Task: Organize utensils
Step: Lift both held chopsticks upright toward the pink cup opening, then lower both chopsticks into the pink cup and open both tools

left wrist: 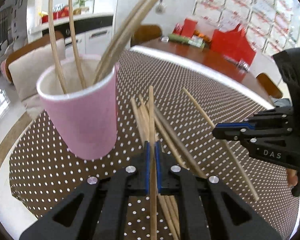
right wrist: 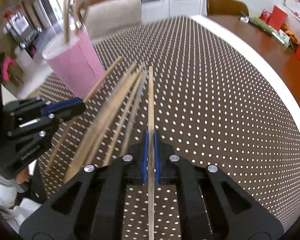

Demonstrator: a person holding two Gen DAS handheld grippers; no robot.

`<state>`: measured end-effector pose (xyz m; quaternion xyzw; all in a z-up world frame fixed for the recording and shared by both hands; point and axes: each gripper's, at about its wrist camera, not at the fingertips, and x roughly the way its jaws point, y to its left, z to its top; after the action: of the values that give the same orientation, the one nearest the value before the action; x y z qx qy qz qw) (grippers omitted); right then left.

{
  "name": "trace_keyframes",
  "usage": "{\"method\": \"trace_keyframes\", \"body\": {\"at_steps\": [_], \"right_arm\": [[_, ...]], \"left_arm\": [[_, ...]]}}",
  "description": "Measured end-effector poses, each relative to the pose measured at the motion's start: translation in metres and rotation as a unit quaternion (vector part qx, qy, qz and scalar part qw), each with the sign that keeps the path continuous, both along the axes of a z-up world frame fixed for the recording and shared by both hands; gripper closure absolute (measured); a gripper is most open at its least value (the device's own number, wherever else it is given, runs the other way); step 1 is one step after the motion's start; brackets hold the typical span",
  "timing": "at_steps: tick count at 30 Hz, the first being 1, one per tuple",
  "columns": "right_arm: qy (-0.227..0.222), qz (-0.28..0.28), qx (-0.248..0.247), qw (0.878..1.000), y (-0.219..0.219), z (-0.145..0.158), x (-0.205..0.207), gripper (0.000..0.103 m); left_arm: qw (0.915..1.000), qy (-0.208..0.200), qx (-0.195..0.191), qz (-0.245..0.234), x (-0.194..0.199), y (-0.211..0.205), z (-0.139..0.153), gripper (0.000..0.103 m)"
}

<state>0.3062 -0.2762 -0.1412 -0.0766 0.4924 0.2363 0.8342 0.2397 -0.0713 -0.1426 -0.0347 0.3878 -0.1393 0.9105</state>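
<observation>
Left tool (left wrist: 152, 150) and right tool (right wrist: 151, 140) both clamped, angled downward.

Brown dotted placemat (left wrist: 50, 160) on white table edge (right wrist: 260, 60), red boxes (left wrist: 233, 44), cushioned chair (right wrist: 114, 14) beyond

The left gripper (left wrist: 152, 148) is closed on one chopstick (left wrist: 151, 108). More loose chopsticks (left wrist: 166, 132) lie on the dotted mat (left wrist: 50, 160). A pink cup (left wrist: 84, 118) with four chopsticks inside stands at the left. The right gripper (left wrist: 217, 130) holds another chopstick (left wrist: 198, 106).
</observation>
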Motion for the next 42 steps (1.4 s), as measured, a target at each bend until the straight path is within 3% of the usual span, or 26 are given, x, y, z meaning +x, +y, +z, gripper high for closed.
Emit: {"method": "trace_keyframes", "body": {"at_steps": [9, 15, 22, 27, 32, 37, 42], "right_arm": [[-0.097, 0.002, 0.116, 0.989, -0.024, 0.051, -0.031, 0.097], [-0.142, 0.010, 0.166, 0.976, 0.008, 0.078, -0.037, 0.097], [-0.209, 0.019, 0.227, 0.951, 0.045, 0.115, -0.061, 0.097], [-0.234, 0.027, 0.242, 0.941, 0.062, 0.126, -0.067, 0.097], [-0.259, 0.036, 0.243, 0.934, 0.077, 0.148, -0.064, 0.097], [-0.283, 0.040, 0.228, 0.931, 0.091, 0.167, -0.058, 0.097], [-0.289, 0.035, 0.233, 0.928, 0.097, 0.170, -0.043, 0.097]], "left_arm": [[0.9911, -0.126, -0.042, -0.008, -0.043, 0.000, 0.037, 0.097], [0.9754, -0.210, -0.065, 0.021, -0.070, 0.018, 0.061, 0.097], [0.9548, -0.279, -0.066, 0.080, -0.086, 0.039, 0.089, 0.097], [0.9410, -0.310, -0.071, 0.115, -0.080, 0.059, 0.105, 0.097], [0.9220, -0.353, -0.082, 0.136, -0.070, 0.072, 0.117, 0.097], [0.9063, -0.376, -0.106, 0.160, -0.050, 0.082, 0.127, 0.097], [0.8909, -0.406, -0.100, 0.177, -0.030, 0.083, 0.132, 0.097]]}}
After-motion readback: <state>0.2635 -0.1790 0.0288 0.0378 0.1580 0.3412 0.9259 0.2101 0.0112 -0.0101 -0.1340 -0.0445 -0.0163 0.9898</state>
